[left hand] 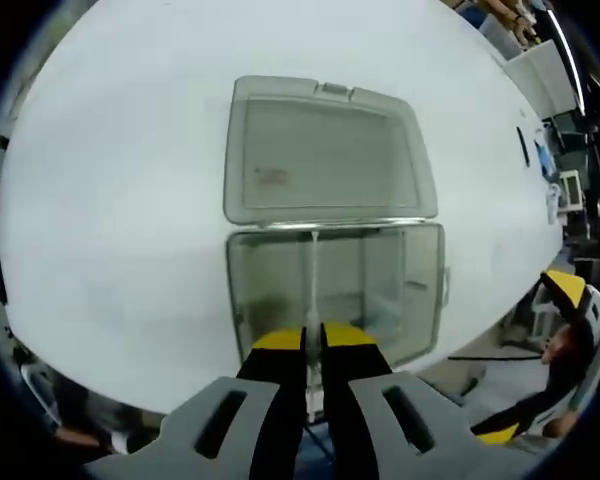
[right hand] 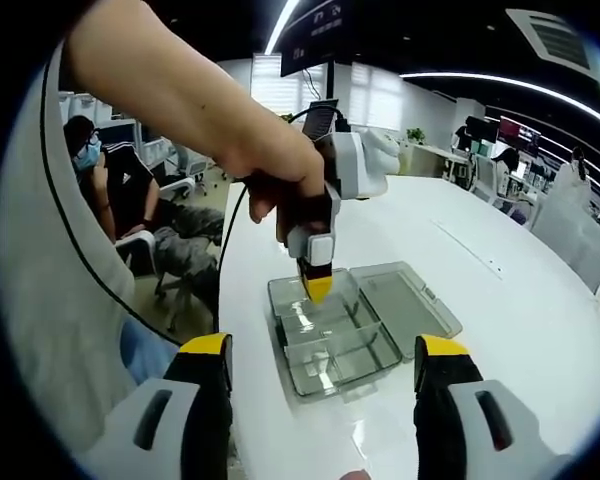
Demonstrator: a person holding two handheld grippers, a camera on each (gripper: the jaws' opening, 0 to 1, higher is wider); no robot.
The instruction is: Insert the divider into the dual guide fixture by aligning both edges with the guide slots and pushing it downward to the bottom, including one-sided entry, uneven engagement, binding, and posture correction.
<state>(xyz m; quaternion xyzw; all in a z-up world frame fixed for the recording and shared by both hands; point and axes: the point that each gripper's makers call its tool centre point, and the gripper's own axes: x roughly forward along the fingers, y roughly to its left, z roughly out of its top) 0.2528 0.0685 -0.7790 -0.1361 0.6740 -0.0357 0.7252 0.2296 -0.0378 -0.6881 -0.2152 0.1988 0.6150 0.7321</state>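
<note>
My left tongs (left hand: 313,345) grip the divider (left hand: 309,270) in the box (left hand: 420,290); right tongs (right hand: 325,375) hang released. One-sided pressure risks tilting and binding it.

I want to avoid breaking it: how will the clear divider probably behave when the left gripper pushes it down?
The divider looks like a thin clear sheet, so it may flex or bind if pushed unevenly. The left gripper pinches its top edge, so smooth plastic could slip. The open box looks light and may slide on the smooth white table.
</note>
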